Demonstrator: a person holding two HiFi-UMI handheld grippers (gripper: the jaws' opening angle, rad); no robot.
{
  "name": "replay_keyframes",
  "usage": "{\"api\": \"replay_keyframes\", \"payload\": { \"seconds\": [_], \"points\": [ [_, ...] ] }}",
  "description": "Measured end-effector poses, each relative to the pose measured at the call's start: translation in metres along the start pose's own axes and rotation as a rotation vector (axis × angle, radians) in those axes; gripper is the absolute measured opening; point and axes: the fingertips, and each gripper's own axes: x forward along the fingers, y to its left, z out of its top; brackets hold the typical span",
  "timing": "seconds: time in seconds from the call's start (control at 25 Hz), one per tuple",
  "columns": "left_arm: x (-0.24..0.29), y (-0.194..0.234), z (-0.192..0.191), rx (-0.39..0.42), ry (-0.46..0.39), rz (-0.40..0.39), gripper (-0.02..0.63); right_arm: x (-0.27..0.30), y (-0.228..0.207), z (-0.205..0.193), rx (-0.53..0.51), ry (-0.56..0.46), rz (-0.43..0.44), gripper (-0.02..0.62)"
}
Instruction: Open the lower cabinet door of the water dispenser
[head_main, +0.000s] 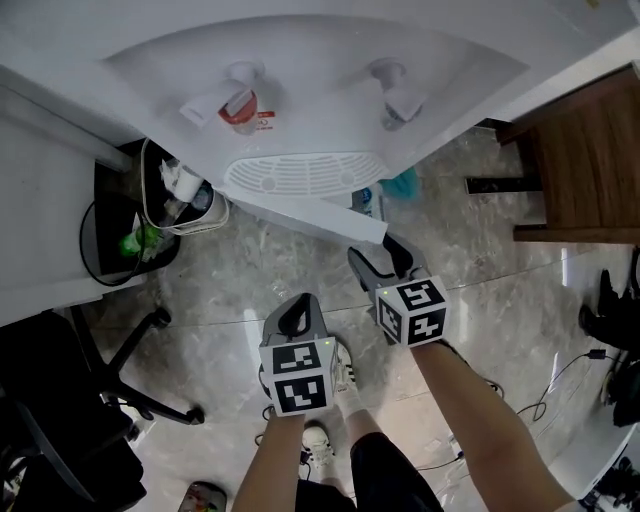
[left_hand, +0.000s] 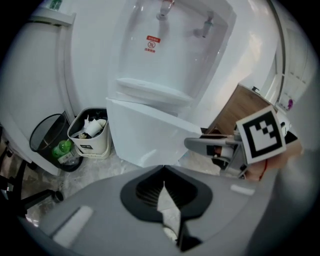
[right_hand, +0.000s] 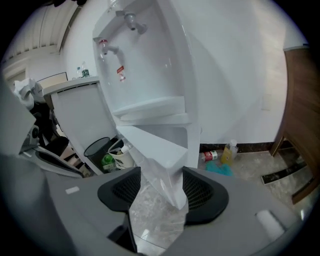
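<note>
The white water dispenser (head_main: 320, 90) stands ahead with two taps and a drip tray. Its lower cabinet door (head_main: 310, 212) is swung out over the floor, hinged on the left. My right gripper (head_main: 383, 262) is at the door's free right edge. In the right gripper view that gripper (right_hand: 161, 172) is open, and the door's edge (right_hand: 175, 165) stands between the dark pads without being pinched. My left gripper (head_main: 294, 318) hangs lower and left, back from the door (left_hand: 145, 135), with its jaws (left_hand: 164, 172) shut on nothing.
Left of the dispenser are a white bin (head_main: 185, 205) full of rubbish and a black wire bin (head_main: 120, 240) with a green bottle. An office chair base (head_main: 130, 370) is at lower left. A wooden cabinet (head_main: 590, 160) stands right; bottles (right_hand: 227, 152) lie by the wall.
</note>
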Motion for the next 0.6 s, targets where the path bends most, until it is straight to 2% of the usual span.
{"api": "replay_keyframes", "payload": {
  "seconds": [0.28,0.6],
  "points": [
    [-0.034,0.018,-0.041,-0.047,0.004,0.02,0.008,-0.032,0.065,-0.044,0.061,0.014,0.035,0.204],
    [-0.074,0.054,-0.081,-0.081,-0.02,0.054,0.006,-0.043,0.163,-0.08,0.048,0.071,0.151,0.132]
  ]
}}
